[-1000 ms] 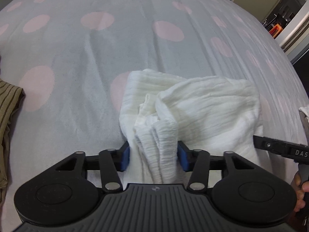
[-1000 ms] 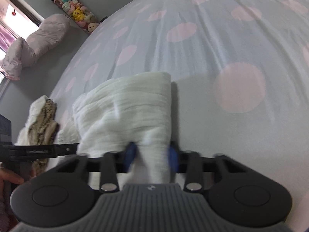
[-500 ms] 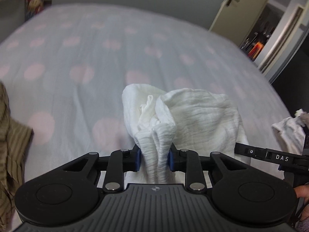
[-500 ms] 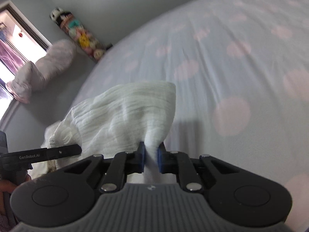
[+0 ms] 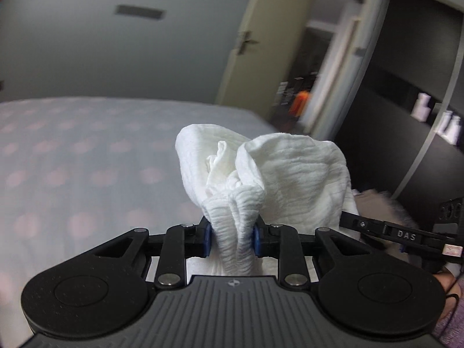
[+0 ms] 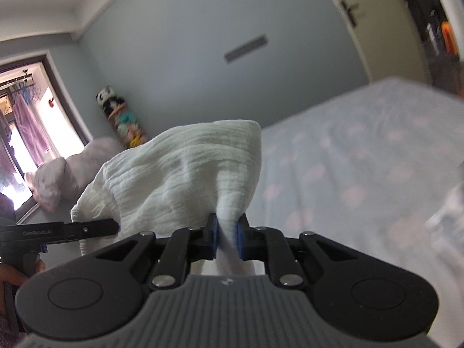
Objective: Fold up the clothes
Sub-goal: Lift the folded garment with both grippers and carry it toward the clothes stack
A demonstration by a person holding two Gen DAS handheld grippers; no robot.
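Note:
A white crinkled cloth (image 5: 290, 174) is bunched and held up in the air above the bed. My left gripper (image 5: 231, 236) is shut on a thick gathered fold of it. My right gripper (image 6: 225, 237) is shut on another edge of the same cloth (image 6: 179, 179). The two grippers hold it side by side: the right one's finger (image 5: 391, 232) shows at the right of the left wrist view, and the left one's finger (image 6: 66, 227) shows at the left of the right wrist view. The cloth's lower part is hidden behind the gripper bodies.
The bed (image 5: 72, 156) with a grey sheet and pink dots lies below and ahead. A door (image 5: 261, 43) stands open at the right, with dark shelves (image 5: 406, 110) beyond. A pillow (image 6: 58, 179), a stack of stuffed toys (image 6: 121, 116) and a window (image 6: 26, 136) are at the left.
Both grippers have lifted the cloth off the bed and tipped upward, so the walls and door now fill the views. The jaws have closed tighter on the cloth.

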